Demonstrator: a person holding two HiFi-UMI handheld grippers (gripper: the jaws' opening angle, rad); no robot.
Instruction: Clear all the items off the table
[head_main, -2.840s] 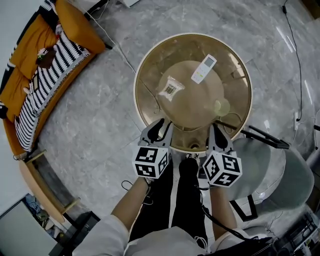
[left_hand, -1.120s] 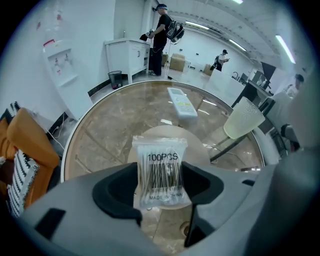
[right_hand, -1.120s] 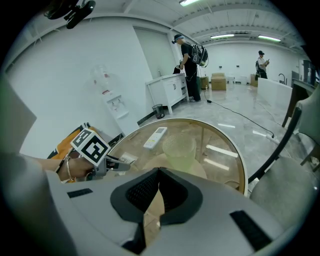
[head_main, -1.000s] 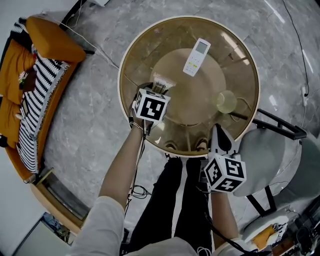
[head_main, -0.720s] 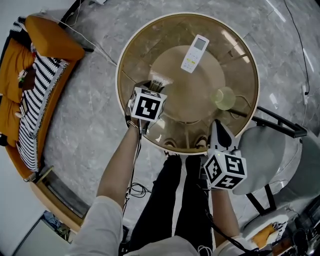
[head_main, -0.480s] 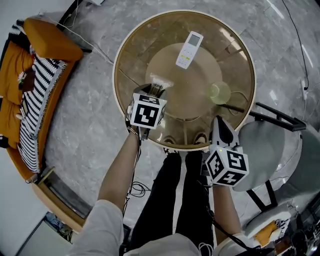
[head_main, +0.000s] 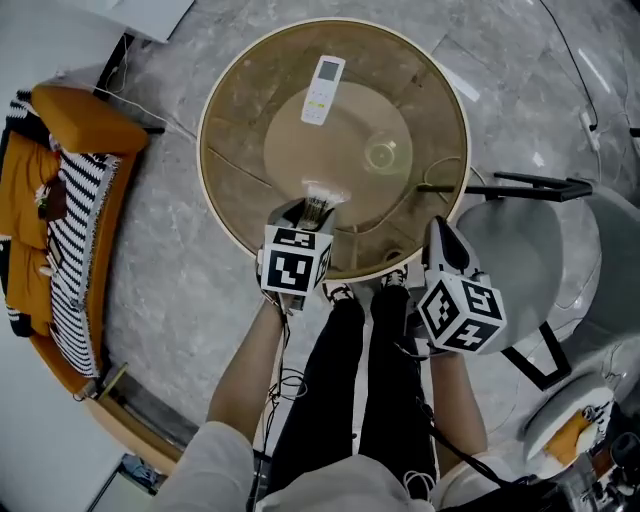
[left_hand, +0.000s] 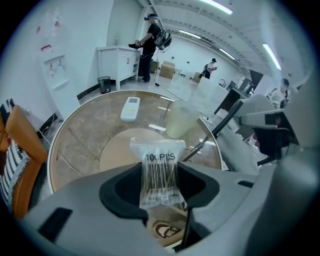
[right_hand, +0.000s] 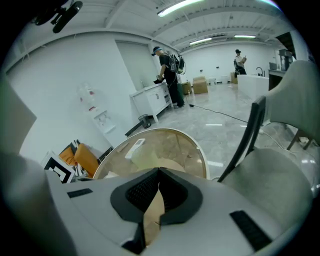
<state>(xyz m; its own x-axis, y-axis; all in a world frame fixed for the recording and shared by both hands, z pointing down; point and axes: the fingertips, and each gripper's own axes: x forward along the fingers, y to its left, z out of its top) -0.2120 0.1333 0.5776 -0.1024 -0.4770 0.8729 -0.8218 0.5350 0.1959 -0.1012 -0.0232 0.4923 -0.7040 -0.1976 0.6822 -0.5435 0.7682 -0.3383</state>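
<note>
A clear plastic packet (left_hand: 159, 171) of thin dark sticks stands between the jaws of my left gripper (left_hand: 160, 184), which is shut on it. In the head view the left gripper (head_main: 310, 213) holds the packet (head_main: 323, 193) over the near part of the round glass table (head_main: 207, 108). Farther back on the table lie a white remote (head_main: 323, 90) (left_hand: 130, 108) and a pale translucent cup (head_main: 381, 155) (left_hand: 181, 120). My right gripper (head_main: 438, 228) (right_hand: 159, 174) hangs shut and empty just off the table's near right edge.
A grey chair (head_main: 520, 250) with a black frame stands right of the table, close to my right gripper. An orange sofa with a striped cushion (head_main: 70, 190) lies at the far left. Cables run over the marble floor. People stand far off in the room.
The packet lay on the table earlier. My left gripper has closed on it and drawn it back toward the near edge. The right gripper has stayed by the edge.
</note>
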